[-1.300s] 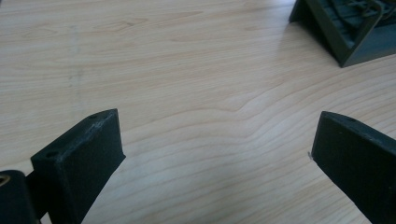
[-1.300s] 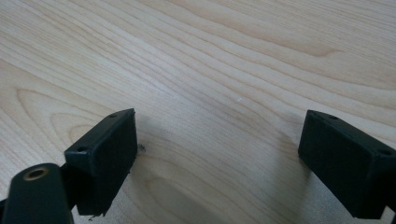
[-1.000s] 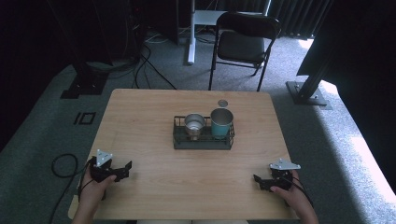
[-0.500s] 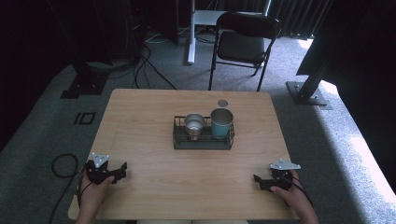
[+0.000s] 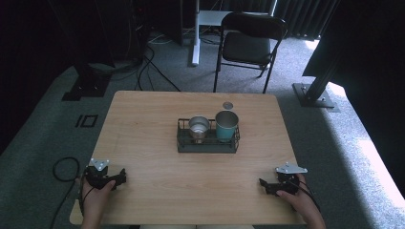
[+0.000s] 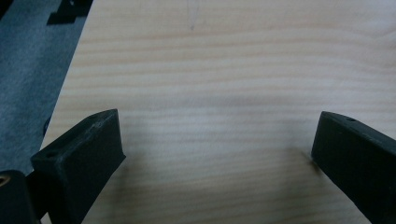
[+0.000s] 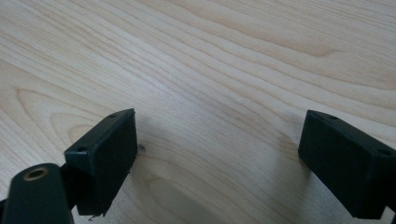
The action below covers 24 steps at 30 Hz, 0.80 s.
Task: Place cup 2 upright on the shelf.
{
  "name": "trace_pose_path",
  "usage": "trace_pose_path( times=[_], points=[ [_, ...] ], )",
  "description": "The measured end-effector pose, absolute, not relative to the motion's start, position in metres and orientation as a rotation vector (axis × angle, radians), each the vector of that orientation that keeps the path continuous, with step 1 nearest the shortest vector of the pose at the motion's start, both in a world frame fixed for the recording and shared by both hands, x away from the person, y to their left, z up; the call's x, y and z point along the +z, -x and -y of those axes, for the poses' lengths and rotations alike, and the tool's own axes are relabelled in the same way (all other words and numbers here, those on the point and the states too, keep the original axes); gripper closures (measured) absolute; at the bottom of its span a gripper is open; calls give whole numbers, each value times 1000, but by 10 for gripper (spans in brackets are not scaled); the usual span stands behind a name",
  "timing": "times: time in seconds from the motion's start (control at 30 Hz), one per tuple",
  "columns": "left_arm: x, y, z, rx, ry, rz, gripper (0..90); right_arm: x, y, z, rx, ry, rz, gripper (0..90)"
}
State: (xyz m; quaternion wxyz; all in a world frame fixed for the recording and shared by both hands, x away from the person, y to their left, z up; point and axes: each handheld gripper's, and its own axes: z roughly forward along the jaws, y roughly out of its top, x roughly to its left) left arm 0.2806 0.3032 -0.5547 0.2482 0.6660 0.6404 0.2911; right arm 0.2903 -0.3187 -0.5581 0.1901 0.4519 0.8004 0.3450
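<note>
A recording lab is surrounding me: black curtains (image 5: pixel 377 71) are hanging, cables (image 5: pixel 153 62) are trailing over grey carpet (image 5: pixel 43 133), metal stand bases (image 5: pixel 315 95) are standing about.

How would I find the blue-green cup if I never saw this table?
Look at the middle of the pale wooden table for the dark wire basket. Two cups stand inside; the tall teal metal cup is on the right, taller than the short silver cup beside it.

The worktop (image 5: pixel 143 143) is pale wood with a smooth, matt grain. A dark wire basket (image 5: pixel 208 145) holds a shiny metal cup (image 5: pixel 198 128) and a teal tumbler (image 5: pixel 226 126). Each hand-held gripper's jaws look like matt black plastic.
</note>
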Motion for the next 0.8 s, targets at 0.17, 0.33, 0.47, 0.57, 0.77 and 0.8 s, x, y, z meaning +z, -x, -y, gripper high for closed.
trace_pose_path(
  times=[0.17, 0.33, 0.47, 0.57, 0.77, 0.8],
  points=[
    [-555, -282, -307, 750, -1773, -1790, 28, -558, -290, 319, 969, -1270, -2249, 113],
    [-556, -283, -308, 732, -1747, -1815, 27, -558, -290, 319, 970, -1270, -2250, 113],
    [-556, -286, -304, 752, -1701, -1868, 27, -558, -290, 319, 970, -1271, -2250, 113],
    [-556, -287, -303, 765, -1675, -1900, 27, -558, -290, 319, 970, -1270, -2250, 113],
    [-556, -288, -303, 769, -1666, -1911, 27, -558, -290, 319, 970, -1271, -2250, 113],
    [-556, -288, -303, 770, -1666, -1911, 27, -558, -290, 319, 970, -1271, -2250, 113]
  ],
)
